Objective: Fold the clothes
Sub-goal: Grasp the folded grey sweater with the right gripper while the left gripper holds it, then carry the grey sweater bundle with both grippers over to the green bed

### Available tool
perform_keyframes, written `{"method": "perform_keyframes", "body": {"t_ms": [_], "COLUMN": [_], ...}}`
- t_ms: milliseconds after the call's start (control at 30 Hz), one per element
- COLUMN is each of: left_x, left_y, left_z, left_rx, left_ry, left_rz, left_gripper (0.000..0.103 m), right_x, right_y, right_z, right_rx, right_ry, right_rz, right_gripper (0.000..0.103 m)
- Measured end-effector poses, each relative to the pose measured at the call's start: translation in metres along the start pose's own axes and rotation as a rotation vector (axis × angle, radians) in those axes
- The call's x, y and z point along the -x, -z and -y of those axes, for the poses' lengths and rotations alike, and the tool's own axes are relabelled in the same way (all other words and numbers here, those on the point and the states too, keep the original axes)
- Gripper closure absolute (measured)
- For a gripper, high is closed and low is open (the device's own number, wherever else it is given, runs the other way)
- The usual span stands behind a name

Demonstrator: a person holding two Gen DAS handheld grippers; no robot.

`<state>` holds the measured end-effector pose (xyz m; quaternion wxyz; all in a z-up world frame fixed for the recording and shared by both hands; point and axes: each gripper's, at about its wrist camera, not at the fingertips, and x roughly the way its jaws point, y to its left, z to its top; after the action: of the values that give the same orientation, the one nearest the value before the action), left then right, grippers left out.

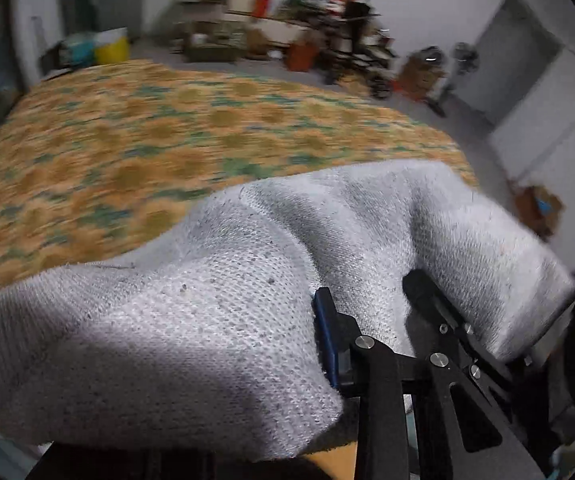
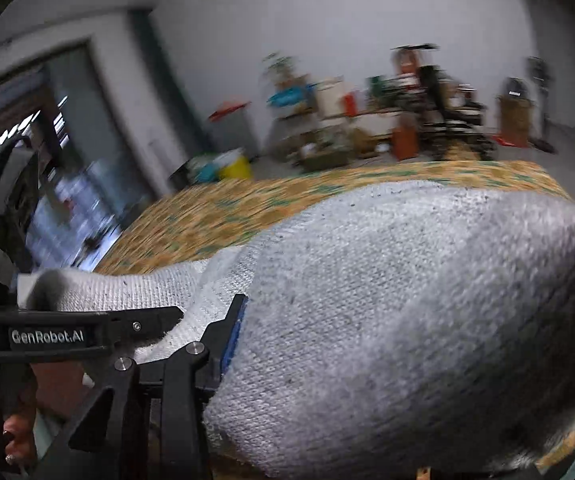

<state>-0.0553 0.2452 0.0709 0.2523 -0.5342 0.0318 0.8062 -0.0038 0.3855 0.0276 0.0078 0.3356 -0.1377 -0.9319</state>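
Observation:
A white-grey knit garment (image 1: 207, 320) hangs bunched in the air above a table covered with an orange and green patterned cloth (image 1: 147, 132). In the left wrist view my left gripper (image 1: 371, 292) is shut on a fold of the knit, with fabric pinched between the blue pad and the black finger. In the right wrist view the same garment (image 2: 387, 300) fills the lower right. My right gripper (image 2: 209, 312) is shut on its ribbed edge, and the knit drapes over the blue-padded finger (image 2: 236, 328). How the garment lies below the jaws is hidden.
A person's hand (image 2: 19, 420) shows at the lower left edge of the right wrist view. Shelves, boxes and an orange container (image 1: 301, 54) crowd the far wall, with a yellow bucket (image 1: 112, 50) to their left. A grey door (image 1: 527, 60) stands at the right.

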Motion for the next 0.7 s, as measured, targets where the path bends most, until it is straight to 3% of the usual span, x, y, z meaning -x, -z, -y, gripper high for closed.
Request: {"method": "perform_keyframes", "body": {"t_ms": [200,333,433,600,700], "left_x": [0.036,0.057,0.065,0.075,0.068], "left_y": [0.049,0.103,0.153,0.230,0.276], "left_z": [-0.099,-0.152,-0.183,-0.211,-0.211], "left_rx": [0.206,0.367,0.508,0.698,0.770], "left_ry": [-0.191,-0.258,-0.241,-0.172,-0.158], "left_rz": [-0.093,-0.169,-0.186,-0.218,-0.321], "left_gripper": [0.073,0.073,0.073,0.073,0.073], "right_x": [-0.038,-0.057,-0.060,-0.031,-0.029], "right_y": [0.025,0.054,0.077,0.127,0.158], "right_z": [-0.104,-0.152,-0.179,-0.218,-0.233], "right_rx": [0.273,0.408,0.487,0.692,0.770], "right_ry": [-0.174,-0.320,-0.408,-0.496,-0.550], "right_rz": [-0.159,-0.292,-0.360,-0.438,-0.563], "right_gripper": [0.059,0.060,0.060,0.062,0.063]}}
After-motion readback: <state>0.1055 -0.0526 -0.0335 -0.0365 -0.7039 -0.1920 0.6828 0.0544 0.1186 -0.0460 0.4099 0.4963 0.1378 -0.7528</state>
